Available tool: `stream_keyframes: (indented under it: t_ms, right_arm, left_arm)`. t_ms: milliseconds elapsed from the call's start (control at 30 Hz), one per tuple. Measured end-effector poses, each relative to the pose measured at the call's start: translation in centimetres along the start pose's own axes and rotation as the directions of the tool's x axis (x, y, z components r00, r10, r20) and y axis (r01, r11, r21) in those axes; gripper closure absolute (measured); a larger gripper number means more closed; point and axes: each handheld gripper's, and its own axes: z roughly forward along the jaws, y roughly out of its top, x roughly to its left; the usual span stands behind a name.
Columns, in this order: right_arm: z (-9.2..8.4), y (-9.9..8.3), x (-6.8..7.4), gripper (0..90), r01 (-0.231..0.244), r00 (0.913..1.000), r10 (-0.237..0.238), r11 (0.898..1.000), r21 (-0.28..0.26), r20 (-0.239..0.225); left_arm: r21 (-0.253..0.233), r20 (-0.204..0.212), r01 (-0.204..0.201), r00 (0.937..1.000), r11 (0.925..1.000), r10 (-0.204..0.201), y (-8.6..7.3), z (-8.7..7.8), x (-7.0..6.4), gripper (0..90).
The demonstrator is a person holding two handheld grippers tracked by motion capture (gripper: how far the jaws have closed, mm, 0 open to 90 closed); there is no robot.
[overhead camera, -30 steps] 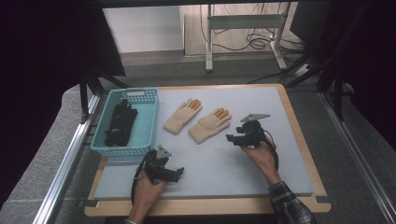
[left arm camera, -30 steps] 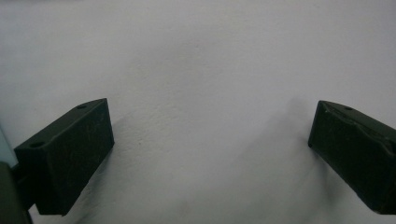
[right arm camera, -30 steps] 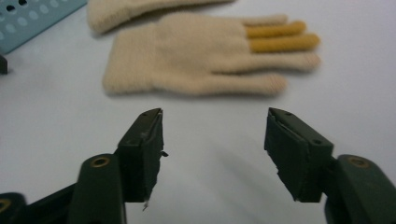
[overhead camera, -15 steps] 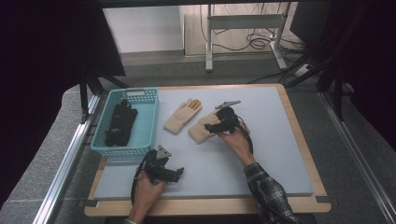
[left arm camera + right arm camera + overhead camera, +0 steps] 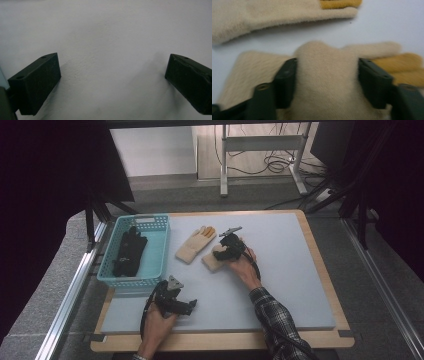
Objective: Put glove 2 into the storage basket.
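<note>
Two cream gloves with yellow fingers lie on the grey mat [image 5: 290,270]. In the high view my right gripper [image 5: 222,251] is down on the nearer glove [image 5: 211,263]. Its jaws have just been closing. In the right gripper view a hump of that glove [image 5: 327,70] is bunched between them, and my right gripper [image 5: 327,82] is shut on it. The other glove [image 5: 196,244] [image 5: 262,15] lies flat just beyond. Near the front left my left gripper [image 5: 192,305] rests on the mat. Seen from its own camera, my left gripper [image 5: 112,82] is open with bare mat between the jaws.
A light-blue basket [image 5: 132,280] stands at the mat's left edge and holds a pair of black gloves [image 5: 129,251]. The mat lies on a wooden board [image 5: 320,270]. A metal rail runs along the left side, and desk legs and cables stand behind.
My right gripper has moved left from beside the gloves onto the nearer glove and has closed on it. The left gripper has stayed in place.
</note>
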Motion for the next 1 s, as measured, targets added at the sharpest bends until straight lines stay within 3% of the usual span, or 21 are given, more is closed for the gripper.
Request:
stream_keyframes:
  t_ms: [133, 267, 433, 500, 567, 633, 700, 800, 833, 900, 1000]
  right_arm:
    - [-0.5, 0.1, 0.0, 49.9, 0.030, 0.9995, -0.030, 0.999, 0.021, -0.009]
    - [-1.8, 0.4, -0.1, 51.0, 0.085, 0.9951, -0.083, 0.996, 0.021, -0.053]
    - [-5.6, 0.3, 0.5, 50.6, 0.179, 0.9758, -0.180, 0.984, -0.014, -0.124]
    - [-7.3, -0.1, 1.0, 50.0, 0.216, 0.9612, -0.218, 0.976, -0.028, -0.169]
    - [-9.0, -0.8, 1.5, 49.2, 0.248, 0.9407, -0.250, 0.968, -0.040, -0.229]
    - [-10.3, -1.9, 2.2, 48.3, 0.282, 0.9117, -0.284, 0.958, -0.051, -0.297]
    - [-11.1, -3.3, 3.0, 47.3, 0.323, 0.8849, -0.323, 0.945, -0.058, -0.336]
    - [-11.2, -5.6, 3.9, 43.5, 0.358, 0.8455, -0.354, 0.931, -0.068, -0.400]
    - [-11.0, -6.3, 4.2, 39.6, 0.371, 0.8370, -0.366, 0.926, -0.069, -0.407]
    - [-10.8, -7.3, 4.4, 31.6, 0.368, 0.8359, -0.367, 0.926, -0.079, -0.408]
    - [-11.3, -7.4, 3.3, 28.9, 0.299, 0.8699, -0.317, 0.948, -0.106, -0.378]
  left_arm:
    - [0.000, 0.000, 0.000, 1.0000, 1.0000, 0.000, 0.0, 0.0, 0.0, 0.4]
    - [0.000, 0.001, 0.001, 1.0000, 1.0000, -0.001, 0.0, 0.0, 0.0, 0.4]
    - [0.003, 0.000, -0.003, 1.0000, 1.0000, 0.003, 0.0, 0.0, 0.0, 0.4]
    - [0.000, 0.000, -0.001, 1.0000, 1.0000, 0.001, 0.0, 0.0, 0.0, 0.4]
    - [0.001, 0.000, 0.000, 1.0000, 1.0000, 0.000, 0.0, 0.0, 0.0, 0.4]
    - [0.001, 0.000, -0.001, 1.0000, 1.0000, 0.001, 0.0, 0.0, 0.0, 0.4]
    - [0.001, 0.000, -0.002, 1.0000, 1.0000, 0.002, 0.0, 0.0, 0.0, 0.4]
    - [0.002, 0.000, -0.002, 1.0000, 1.0000, 0.002, 0.0, 0.0, 0.0, 0.4]
    - [0.001, 0.000, -0.001, 1.0000, 1.0000, 0.001, 0.0, 0.0, 0.0, 0.4]
    - [0.001, -0.001, -0.001, 1.0000, 1.0000, 0.001, 0.0, 0.0, 0.0, 0.4]
    - [0.001, -0.001, -0.001, 1.0000, 1.0000, 0.001, 0.0, 0.0, 0.0, 0.4]
